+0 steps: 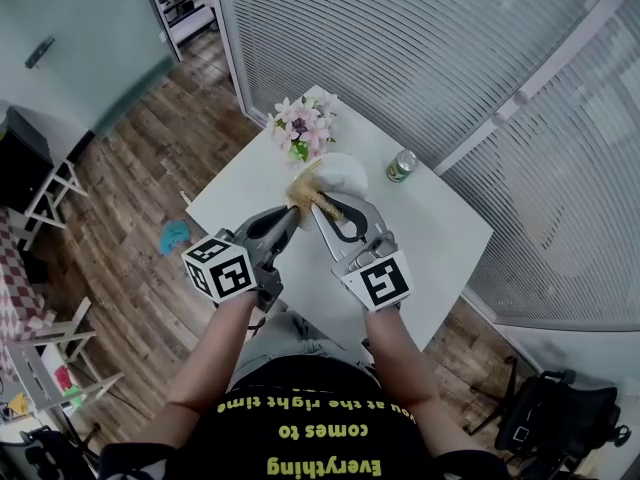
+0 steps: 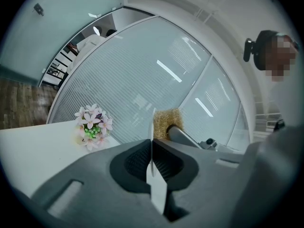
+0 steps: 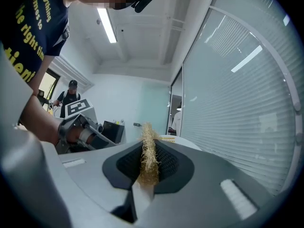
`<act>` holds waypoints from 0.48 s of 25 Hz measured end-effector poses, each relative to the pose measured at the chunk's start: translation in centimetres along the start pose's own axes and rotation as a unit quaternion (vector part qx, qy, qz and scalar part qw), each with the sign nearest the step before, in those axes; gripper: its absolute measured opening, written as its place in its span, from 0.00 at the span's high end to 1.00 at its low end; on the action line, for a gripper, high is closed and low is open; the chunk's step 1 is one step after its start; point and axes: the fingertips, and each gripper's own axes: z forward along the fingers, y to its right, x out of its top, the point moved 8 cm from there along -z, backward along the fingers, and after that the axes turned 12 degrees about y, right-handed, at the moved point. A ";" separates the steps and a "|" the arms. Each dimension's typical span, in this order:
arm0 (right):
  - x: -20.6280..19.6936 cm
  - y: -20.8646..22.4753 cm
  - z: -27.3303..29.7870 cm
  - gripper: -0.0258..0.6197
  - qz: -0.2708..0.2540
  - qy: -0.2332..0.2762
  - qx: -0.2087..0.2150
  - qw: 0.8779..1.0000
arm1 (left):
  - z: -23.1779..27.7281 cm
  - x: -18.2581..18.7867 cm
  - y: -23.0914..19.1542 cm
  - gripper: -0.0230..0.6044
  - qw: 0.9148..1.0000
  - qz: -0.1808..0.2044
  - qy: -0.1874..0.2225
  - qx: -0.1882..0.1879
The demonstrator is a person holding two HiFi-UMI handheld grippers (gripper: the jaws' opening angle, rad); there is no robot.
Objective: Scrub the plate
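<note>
My left gripper (image 1: 290, 216) is shut on a white plate (image 1: 345, 173) and holds it up over the table. In the left gripper view the plate (image 2: 151, 127) runs edge-on as a thin white line between the closed jaws of the left gripper (image 2: 152, 151). A golden wire scrubber (image 1: 312, 196) sits clamped in my right gripper (image 1: 325, 211), against the plate's near side. It shows as a fuzzy brass tuft, the scrubber (image 3: 148, 153), in the right gripper (image 3: 148, 167), and again as the scrubber (image 2: 167, 123) just right of the plate's edge.
The white table (image 1: 440, 233) carries a small pot of pink flowers (image 1: 303, 128) and a green can (image 1: 402, 166) at its far side. A slatted glass wall (image 1: 450, 58) stands behind it. A blue object (image 1: 175, 233) lies on the wooden floor at left.
</note>
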 end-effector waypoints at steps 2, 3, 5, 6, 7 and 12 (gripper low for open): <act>-0.2 0.5 -0.3 0.90 0.001 -0.004 -0.012 1.000 | 0.0 0.0 -0.1 0.95 1.000 0.000 0.000 -0.001; -0.3 0.8 -0.4 0.90 0.001 -0.008 -0.018 1.000 | 0.0 0.1 -0.1 0.95 1.000 0.000 0.001 -0.001; -0.5 1.4 -0.8 0.90 0.001 -0.013 -0.032 0.999 | 0.0 0.1 0.0 0.95 1.000 -0.001 0.002 -0.002; -0.5 1.7 -0.9 0.90 0.001 -0.014 -0.037 0.999 | -0.1 0.2 0.1 0.95 1.000 -0.002 0.002 -0.003; -0.4 2.0 -1.1 0.90 0.000 -0.015 -0.043 0.999 | -0.1 0.2 0.2 0.95 1.000 -0.002 0.003 -0.004; -0.3 3.3 -1.6 0.90 -0.003 -0.017 -0.066 0.998 | -0.2 0.2 0.4 0.95 1.000 -0.003 0.004 -0.006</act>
